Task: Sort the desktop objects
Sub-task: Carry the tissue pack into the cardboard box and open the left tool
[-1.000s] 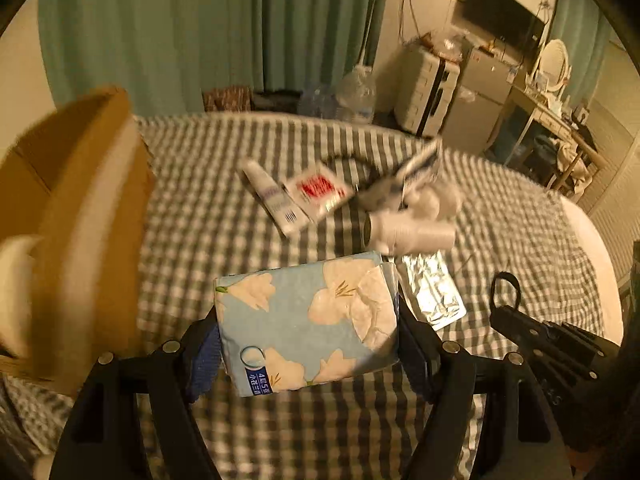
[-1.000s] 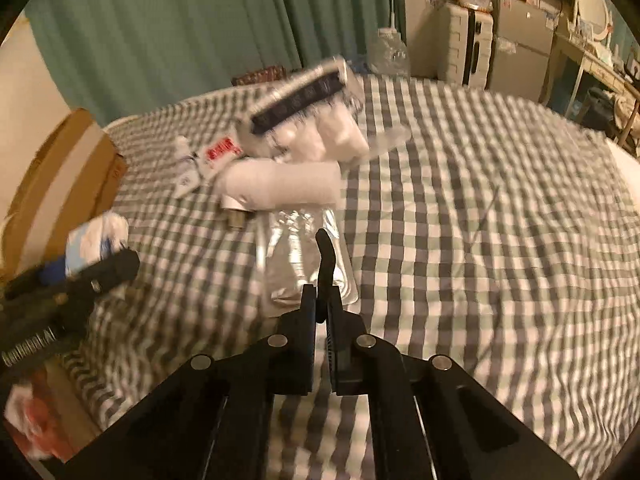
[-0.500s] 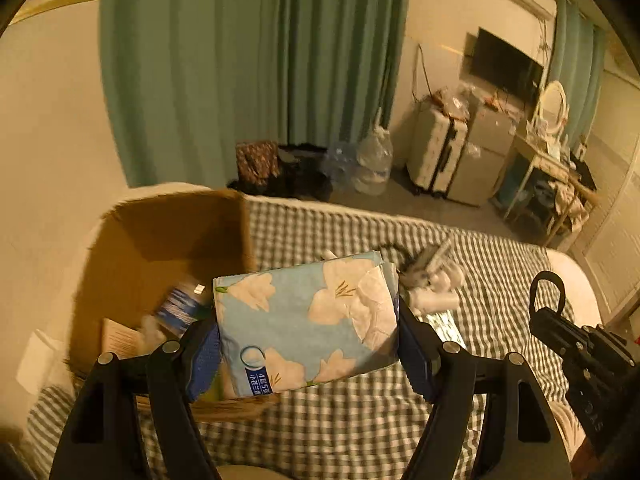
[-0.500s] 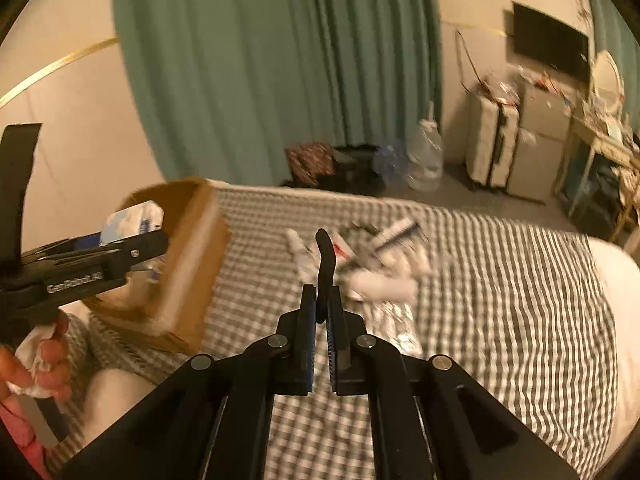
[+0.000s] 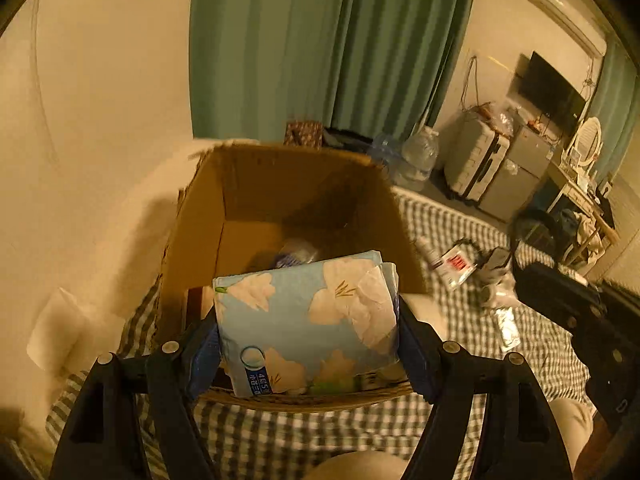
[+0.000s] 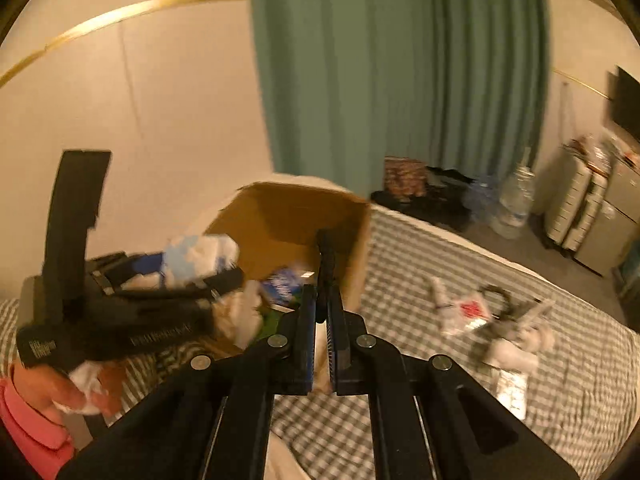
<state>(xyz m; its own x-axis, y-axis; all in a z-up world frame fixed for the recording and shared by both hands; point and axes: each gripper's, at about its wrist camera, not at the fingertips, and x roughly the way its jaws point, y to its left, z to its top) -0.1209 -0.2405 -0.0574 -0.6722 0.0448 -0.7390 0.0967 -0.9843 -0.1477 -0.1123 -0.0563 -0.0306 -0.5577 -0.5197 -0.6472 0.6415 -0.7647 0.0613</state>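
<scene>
Cardboard box [image 5: 280,200] holds packets; left tool [image 5: 308,344] clamps tissue pack [image 5: 308,316] above it (right tool [image 6: 322,300] closed, empty).

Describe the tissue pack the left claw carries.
The tissue pack is a soft, light blue plastic-wrapped packet printed with white flowers, with a dark blue label at its lower left. It looks slightly crumpled. The left claw grips it by both side edges, holding it face-on above the near rim of the open cardboard box.
</scene>
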